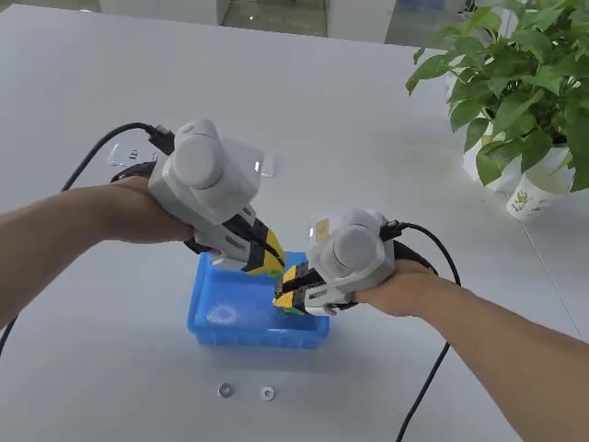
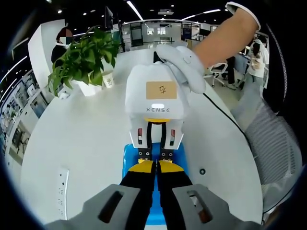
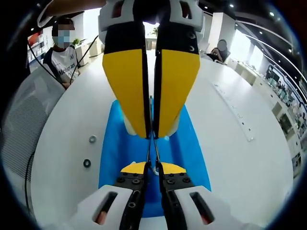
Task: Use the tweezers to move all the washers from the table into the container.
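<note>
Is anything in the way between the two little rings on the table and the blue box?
Nothing visible. Both washers lie on bare table just outside the blue container; only its own wall has to be cleared. The left gripper and right gripper meet above the container, both on the tweezers, not between the two.

Office: white table (image 1: 322, 120), potted plant (image 1: 515, 92), swivel chair (image 2: 218, 72), ceiling lights (image 2: 135, 8).
</note>
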A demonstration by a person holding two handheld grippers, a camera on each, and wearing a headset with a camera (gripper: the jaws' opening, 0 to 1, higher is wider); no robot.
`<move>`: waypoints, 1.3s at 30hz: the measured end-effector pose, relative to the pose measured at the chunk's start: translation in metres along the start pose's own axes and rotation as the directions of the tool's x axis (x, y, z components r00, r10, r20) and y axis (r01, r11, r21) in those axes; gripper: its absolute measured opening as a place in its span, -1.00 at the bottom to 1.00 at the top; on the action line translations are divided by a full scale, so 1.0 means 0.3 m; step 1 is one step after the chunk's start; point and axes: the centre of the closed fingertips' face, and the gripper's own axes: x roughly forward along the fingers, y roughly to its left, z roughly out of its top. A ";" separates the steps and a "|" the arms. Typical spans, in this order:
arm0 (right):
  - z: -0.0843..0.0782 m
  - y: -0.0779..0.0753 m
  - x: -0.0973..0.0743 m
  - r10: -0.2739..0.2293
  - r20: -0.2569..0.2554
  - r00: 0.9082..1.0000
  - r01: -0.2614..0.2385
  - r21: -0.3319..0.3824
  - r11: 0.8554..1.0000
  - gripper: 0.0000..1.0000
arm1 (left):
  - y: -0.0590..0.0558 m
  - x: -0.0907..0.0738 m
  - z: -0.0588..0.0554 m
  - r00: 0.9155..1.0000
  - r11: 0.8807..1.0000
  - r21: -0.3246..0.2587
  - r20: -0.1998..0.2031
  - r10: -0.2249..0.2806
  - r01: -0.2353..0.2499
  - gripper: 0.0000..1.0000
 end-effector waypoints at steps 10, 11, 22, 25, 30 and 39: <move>0.029 0.018 -0.022 -0.007 0.009 1.000 0.007 -0.011 1.000 -0.78 | -0.020 -0.030 0.016 1.000 1.000 -0.002 0.002 -0.003 0.003 -0.90; 0.034 0.020 -0.027 -0.008 0.012 1.000 0.008 -0.011 1.000 -0.78 | -0.022 -0.034 0.018 1.000 1.000 -0.002 0.003 -0.002 0.002 -0.90; 0.089 0.042 -0.069 -0.032 0.035 0.999 0.032 -0.014 0.999 -0.78 | -0.049 -0.092 0.055 1.000 1.000 -0.001 0.012 0.008 -0.008 -0.90; 0.099 0.053 -0.077 -0.036 0.037 0.999 0.037 -0.019 0.999 -0.77 | -0.060 -0.101 0.062 1.000 1.000 0.000 0.012 0.009 -0.009 -0.90; 0.119 0.075 -0.090 -0.042 0.047 0.998 0.043 -0.024 0.999 -0.77 | -0.083 -0.120 0.079 1.000 1.000 0.003 0.010 0.005 -0.005 -0.90; 0.153 0.120 -0.105 -0.050 0.061 0.997 0.052 -0.034 0.998 -0.77 | -0.128 -0.151 0.095 1.000 1.000 0.008 0.002 -0.001 0.001 -0.90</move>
